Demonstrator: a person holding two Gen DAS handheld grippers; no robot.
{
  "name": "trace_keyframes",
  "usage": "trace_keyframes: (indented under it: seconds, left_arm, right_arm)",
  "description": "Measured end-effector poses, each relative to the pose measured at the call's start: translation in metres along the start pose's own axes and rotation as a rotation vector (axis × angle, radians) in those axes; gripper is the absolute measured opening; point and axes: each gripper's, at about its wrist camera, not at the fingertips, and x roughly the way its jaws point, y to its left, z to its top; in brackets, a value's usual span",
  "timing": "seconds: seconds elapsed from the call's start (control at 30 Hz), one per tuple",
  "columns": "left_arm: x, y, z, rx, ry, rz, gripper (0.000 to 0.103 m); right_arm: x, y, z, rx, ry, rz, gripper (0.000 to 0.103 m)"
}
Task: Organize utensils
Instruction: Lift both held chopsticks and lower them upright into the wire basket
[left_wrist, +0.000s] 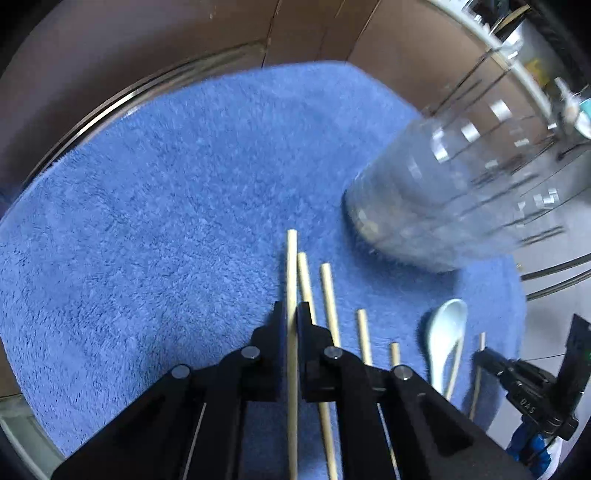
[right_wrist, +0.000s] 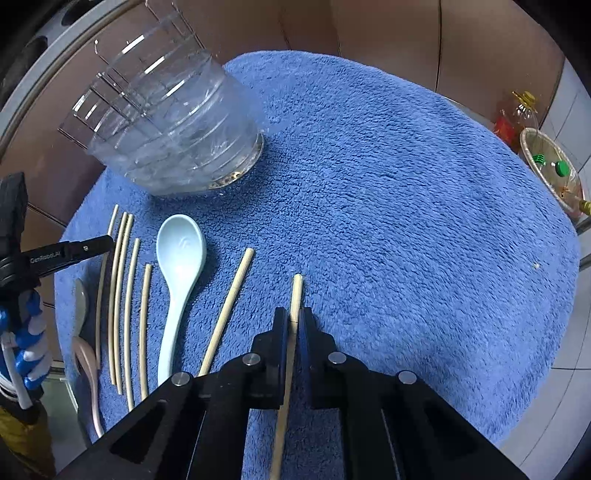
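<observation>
Both grippers are at the pick-up step. In the left wrist view the left gripper (left_wrist: 291, 314) has its jaws narrowed onto 1 chopstick (left_wrist: 291, 266) that runs up the middle of the frame, tip pointing toward the top. In the right wrist view the right gripper (right_wrist: 293, 319) is likewise pinched on another chopstick (right_wrist: 296, 291) at lower centre. Whether either stick is lifted off the towel cannot be told.

The likely goal is the clear plastic holder (right_wrist: 173, 136), standing at the upper left of the right view and, blurred, at the upper right of the left view. The next move probably calls for raising each stick, tipping it upright and dropping it through the holder's open top without the 2 grippers colliding, since both sit near each other.

Still lying loose, in the right view: a row of about 5 chopsticks (right_wrist: 127, 295) at the left, a pale blue spoon (right_wrist: 179, 258) just beside them, 1 slanted chopstick (right_wrist: 231, 302) between spoon and gripper, and a pinkish spoon (right_wrist: 86, 354) at the far left edge.

Everything rests on a fluffy blue towel (right_wrist: 406, 184), soft enough to let thin sticks sink slightly. Brown panels stand behind it, and a bottle (right_wrist: 517, 118) and a bowl (right_wrist: 550, 166) of small items sit at the right edge.
</observation>
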Motion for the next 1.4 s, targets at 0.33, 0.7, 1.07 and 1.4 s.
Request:
trace_keyframes:
  seconds: [0.33, 0.7, 1.07, 1.4]
  left_arm:
    - [-0.085, -0.009, -0.039, 0.055, -0.297, -0.091, 0.005]
    - [-0.179, -0.005, -0.089, 0.089, -0.501, -0.116, 0.005]
    - [-0.222, -0.027, -0.074, 0.113, -0.614, -0.137, 0.005]
    - [-0.245, -0.073, 0.011, 0.076, -0.844, -0.210, 0.005]
  right_arm:
    - [-0.081, 0.016, -0.044, -0.111, -0.182, 0.040, 0.006]
    - [-0.141, 0.074, -0.089, -0.225, -0.379, 0.047, 0.006]
    - [-0.186, 0.108, -0.059, -0.283, -0.575, 0.105, 0.006]
    - [-0.236, 0.118, 0.017, -0.254, -0.898, 0.152, 0.006]
